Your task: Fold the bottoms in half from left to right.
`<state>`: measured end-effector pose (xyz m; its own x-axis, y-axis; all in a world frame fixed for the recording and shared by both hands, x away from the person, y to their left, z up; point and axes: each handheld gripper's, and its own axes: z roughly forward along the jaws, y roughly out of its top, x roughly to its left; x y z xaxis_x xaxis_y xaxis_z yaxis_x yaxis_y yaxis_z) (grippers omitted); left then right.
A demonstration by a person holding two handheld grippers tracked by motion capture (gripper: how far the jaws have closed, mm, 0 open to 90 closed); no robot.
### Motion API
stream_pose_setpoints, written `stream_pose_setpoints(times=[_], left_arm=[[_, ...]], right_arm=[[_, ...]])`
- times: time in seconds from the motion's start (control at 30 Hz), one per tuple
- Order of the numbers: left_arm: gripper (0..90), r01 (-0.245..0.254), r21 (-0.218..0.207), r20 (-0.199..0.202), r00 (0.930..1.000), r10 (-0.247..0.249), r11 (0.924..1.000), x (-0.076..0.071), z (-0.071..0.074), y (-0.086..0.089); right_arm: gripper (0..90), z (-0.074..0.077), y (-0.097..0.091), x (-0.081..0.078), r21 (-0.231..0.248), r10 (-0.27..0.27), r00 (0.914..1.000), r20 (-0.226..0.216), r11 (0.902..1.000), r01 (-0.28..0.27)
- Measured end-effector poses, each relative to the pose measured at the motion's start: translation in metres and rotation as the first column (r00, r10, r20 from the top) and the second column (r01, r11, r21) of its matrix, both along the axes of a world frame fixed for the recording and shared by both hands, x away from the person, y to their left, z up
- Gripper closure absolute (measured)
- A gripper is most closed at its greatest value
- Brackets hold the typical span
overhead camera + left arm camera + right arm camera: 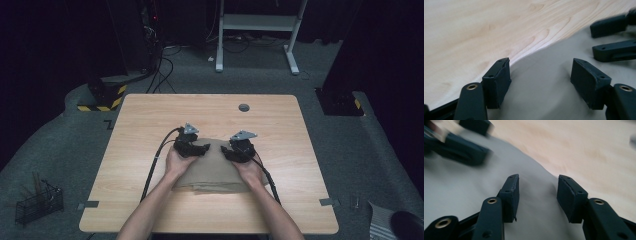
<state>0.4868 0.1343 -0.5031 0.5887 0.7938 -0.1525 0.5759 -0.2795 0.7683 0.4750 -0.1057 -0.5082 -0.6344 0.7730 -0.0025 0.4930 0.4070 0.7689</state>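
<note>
A folded tan cloth [212, 172] lies on the wooden table [150, 115], near its front middle. My left gripper [192, 147] rests over the cloth's far left part, its jaws open and straddling the cloth [544, 100] close to its edge, with bare table [486, 30] beyond. My right gripper [239, 150] sits over the far right part, also open, with cloth [461, 190] lying between its jaws [537, 178] and nothing pinched. Each gripper view shows the other gripper off to the side: the right gripper [611, 37] and the blurred left gripper [466, 138]. The left gripper's own jaws [540, 65] stand wide.
A round grommet hole [244, 107] sits near the table's far edge. Tape marks [89, 205] lie at the front corners. On the floor are a wire basket [39, 202] at left, a striped base [100, 100] and a white desk frame [260, 25] behind.
</note>
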Motion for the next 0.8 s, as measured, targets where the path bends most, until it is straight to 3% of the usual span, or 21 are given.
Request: stream_pose_setpoints(times=[0.07,0.1,0.23,0.33,0.4,0.53,0.57,0.63,0.67,0.7,0.8], left_arm=[[31.7,-0.02,-0.059,-0.048,0.9987,0.018,0.998,0.005,-0.006,0.009],[31.6,-0.019,-0.055,-0.048,0.9987,0.016,0.9983,0.006,-0.006,0.012],[29.4,-0.059,-0.017,-0.046,0.9973,0.058,0.9981,0.004,0.002,0.017],[30.2,-0.09,-0.024,-0.016,0.9958,0.09,0.9956,-0.007,0.013,0.033],[29.5,-0.08,-0.014,0.015,0.9966,0.081,0.9967,-0.023,0.022,0.04],[28.4,-0.03,0.004,0.072,0.997,0.029,0.9996,-0.065,0.03,0.046],[28.4,-0.016,0.003,0.078,0.9968,0.016,0.9999,-0.075,0.029,0.047],[28.1,0.001,0.041,0.091,0.9958,-0.004,0.9992,-0.093,0.024,0.047],[28.5,0.001,0.041,0.091,0.9958,-0.004,0.9992,-0.093,0.024,0.047],[28.4,0.025,0.06,0.079,0.9964,-0.03,0.9979,-0.109,0.014,0.044],[29.3,0.03,0.094,0.067,0.9971,-0.037,0.9951,-0.119,-0.002,0.038]], right_arm=[[51.4,-0.009,-0.018,0.007,0.104,-0.028,0.9979,-0.059,0.994,0.034],[51.5,-0.01,-0.024,0.008,0.115,-0.037,0.9969,-0.07,0.9923,0.045],[52.0,-0.004,-0.031,0.005,0.046,-0.05,0.9984,-0.027,0.9976,0.051],[49.3,0.002,-0.04,0.001,0.051,-0.106,0.9943,-0.011,0.993,0.107],[48.4,0.009,-0.045,-0.01,0.062,-0.114,0.9934,0.014,0.9916,0.113],[45.6,0.021,-0.049,-0.047,0.082,-0.068,0.9954,0.067,0.9947,0.063],[44.6,0.022,-0.051,-0.056,0.09,-0.061,0.9959,0.067,0.9945,0.054],[43.2,0.021,-0.053,-0.073,0.082,-0.042,0.9966,0.072,0.996,0.036],[43.2,0.021,-0.053,-0.073,0.082,-0.042,0.9966,0.072,0.996,0.036],[41.1,0.016,-0.056,-0.087,0.097,-0.027,0.9986,0.045,0.995,0.023],[40.0,0.007,-0.057,-0.099,0.076,-0.026,0.9993,0.026,0.9968,0.024]])
